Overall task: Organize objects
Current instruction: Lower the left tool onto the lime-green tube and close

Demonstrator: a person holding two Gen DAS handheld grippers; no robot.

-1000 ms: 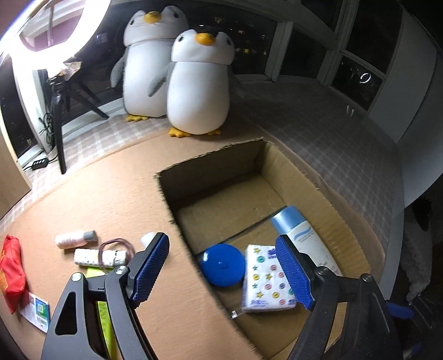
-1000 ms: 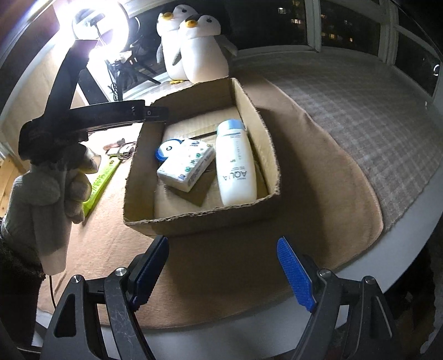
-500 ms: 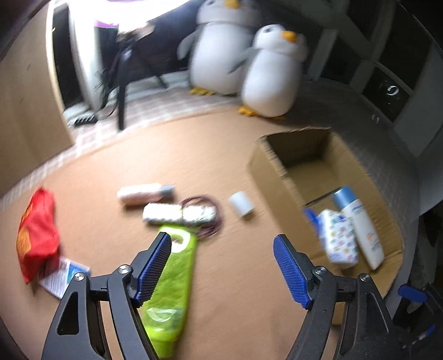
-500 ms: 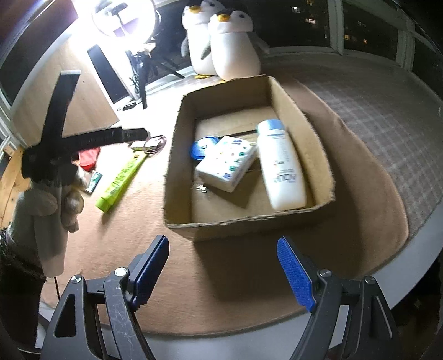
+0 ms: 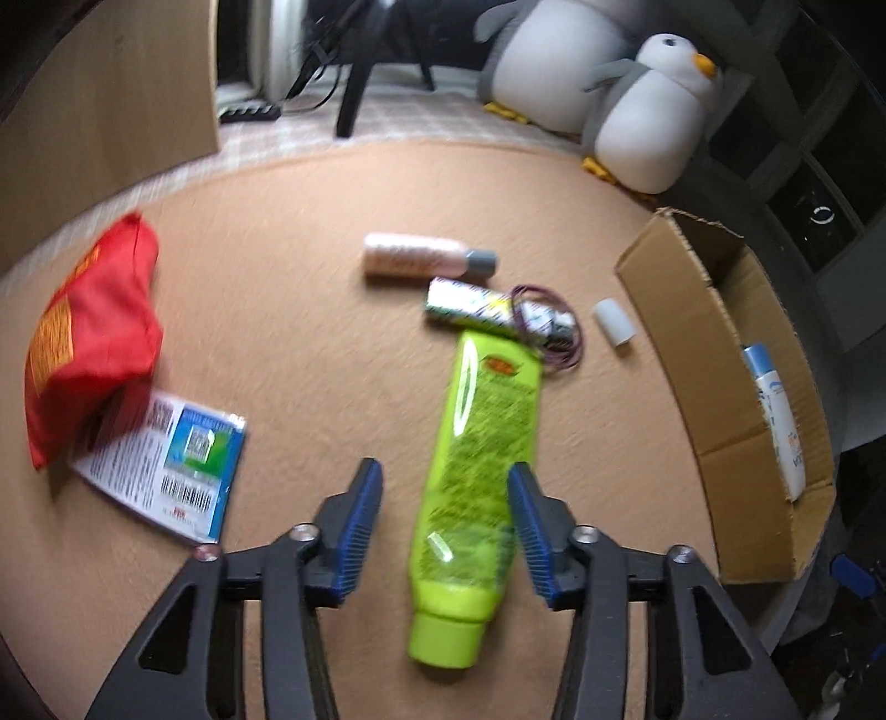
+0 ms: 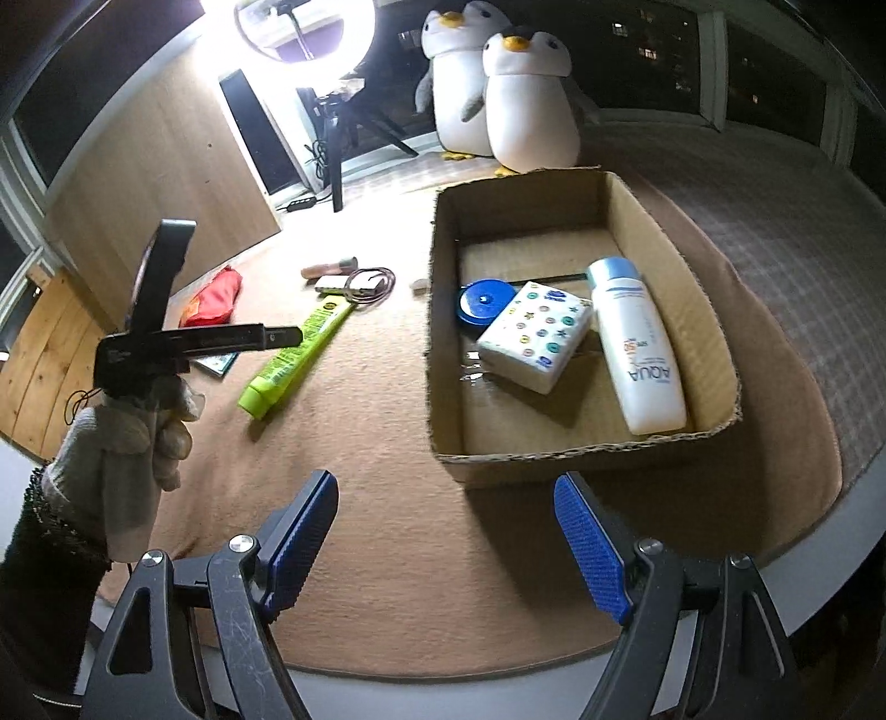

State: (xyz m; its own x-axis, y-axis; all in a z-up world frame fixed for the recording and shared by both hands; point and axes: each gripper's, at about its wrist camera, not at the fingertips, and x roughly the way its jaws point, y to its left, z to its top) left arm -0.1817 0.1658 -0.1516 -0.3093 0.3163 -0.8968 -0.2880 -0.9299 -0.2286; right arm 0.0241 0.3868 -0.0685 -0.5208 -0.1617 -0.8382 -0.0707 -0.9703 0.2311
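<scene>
Right now the green tube [image 5: 477, 471] lies flat on the tan mat [image 5: 310, 343], cap toward the near edge, well left of the box [image 5: 714, 399]. The left gripper [image 5: 446, 523] hangs over its lower half with jaws that have just been closing; the tube sits between the blue pads [image 5: 357, 526], the right pad about at its side and the left pad clearly off it, though the blur makes the contact hard to judge. A gloved hand [image 6: 124, 448] holds that gripper, seen from the right wrist.

Just past the tube's far end lie a small patterned tube [image 5: 470, 304] with a looped cord [image 5: 548, 327], a pink bottle [image 5: 426, 257] beyond them, and a white cap [image 5: 613, 322] near the box wall. Toward the mat's left edge a red bag [image 5: 91, 338] rests partly on a printed packet [image 5: 166, 465].

Inside the box are a white bottle [image 6: 637, 343], a tissue pack [image 6: 534, 335] and a blue disc [image 6: 483, 302]. The right gripper [image 6: 446, 545] hovers wide open and empty over the mat's near edge, in front of the box. Two plush penguins [image 6: 515, 99] stand beyond the mat's far edge, beside a ring light [image 6: 304, 25].
</scene>
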